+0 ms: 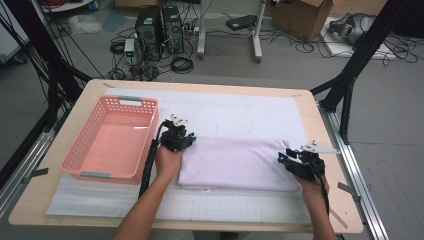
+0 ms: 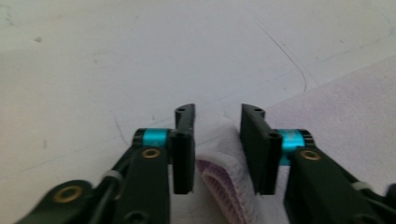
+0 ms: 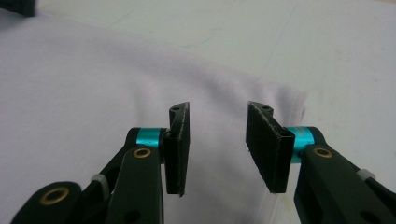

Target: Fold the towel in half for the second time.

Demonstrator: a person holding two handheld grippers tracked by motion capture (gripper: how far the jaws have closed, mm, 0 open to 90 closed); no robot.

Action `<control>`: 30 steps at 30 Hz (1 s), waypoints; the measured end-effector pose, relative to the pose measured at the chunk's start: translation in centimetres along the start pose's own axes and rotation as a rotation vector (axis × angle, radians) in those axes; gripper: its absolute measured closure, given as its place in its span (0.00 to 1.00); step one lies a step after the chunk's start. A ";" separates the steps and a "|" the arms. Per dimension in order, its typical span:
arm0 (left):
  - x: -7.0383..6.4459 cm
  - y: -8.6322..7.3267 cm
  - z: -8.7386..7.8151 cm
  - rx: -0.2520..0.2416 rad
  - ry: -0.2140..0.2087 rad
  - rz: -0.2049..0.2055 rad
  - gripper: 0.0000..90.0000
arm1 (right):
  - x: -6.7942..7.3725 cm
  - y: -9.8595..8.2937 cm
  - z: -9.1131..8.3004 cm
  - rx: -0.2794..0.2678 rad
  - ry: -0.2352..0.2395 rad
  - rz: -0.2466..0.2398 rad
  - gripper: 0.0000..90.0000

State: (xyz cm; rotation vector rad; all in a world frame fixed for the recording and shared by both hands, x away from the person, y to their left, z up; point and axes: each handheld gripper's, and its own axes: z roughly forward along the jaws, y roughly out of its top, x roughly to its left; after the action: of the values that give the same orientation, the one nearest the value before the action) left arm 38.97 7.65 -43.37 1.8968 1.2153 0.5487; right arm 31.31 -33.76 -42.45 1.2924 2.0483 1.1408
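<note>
A folded pale lilac cloth (image 1: 235, 162) lies flat on the white mat in the middle of the table. My left gripper (image 1: 180, 135) hovers at the cloth's far left corner; in the left gripper view it (image 2: 217, 140) stands open with the folded corner of the cloth (image 2: 224, 172) between its jaws, untouched by the pads. My right gripper (image 1: 295, 162) is over the cloth's right edge. In the right gripper view it (image 3: 218, 140) is open just above the cloth (image 3: 93, 102), with the cloth's edge to its right.
A pink plastic basket (image 1: 80, 145) with nothing in it sits on the left of the table, close to my left hand. The white gridded mat (image 1: 240, 112) covers most of the wooden tabletop (image 1: 330, 150). Computer towers and cables lie on the floor beyond.
</note>
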 end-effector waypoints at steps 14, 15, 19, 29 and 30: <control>0.6 -0.7 -0.9 -0.056 -0.065 -0.031 0.62 | -1.5 2.8 7.1 0.139 -0.061 -0.021 0.71; 0.6 -0.6 -1.1 -0.067 -0.076 -0.031 0.59 | -1.9 2.7 6.8 0.136 -0.057 0.007 0.71; 0.5 -0.8 -1.9 -0.102 -0.125 -0.033 0.49 | -2.5 2.5 4.2 0.038 -0.047 0.029 0.69; -0.2 -2.0 -4.0 -0.144 -0.200 -0.008 0.39 | -2.9 -1.0 1.3 0.155 -0.059 -0.043 0.71; -0.3 -2.0 -4.2 -0.159 -0.205 -0.011 0.38 | -3.3 -1.3 1.2 0.138 -0.065 -0.005 0.70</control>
State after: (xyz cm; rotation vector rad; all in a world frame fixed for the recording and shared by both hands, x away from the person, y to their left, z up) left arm 34.73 9.44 -42.55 1.7631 1.0190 0.4207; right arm 32.99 -36.50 -44.37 1.3698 2.1122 0.9573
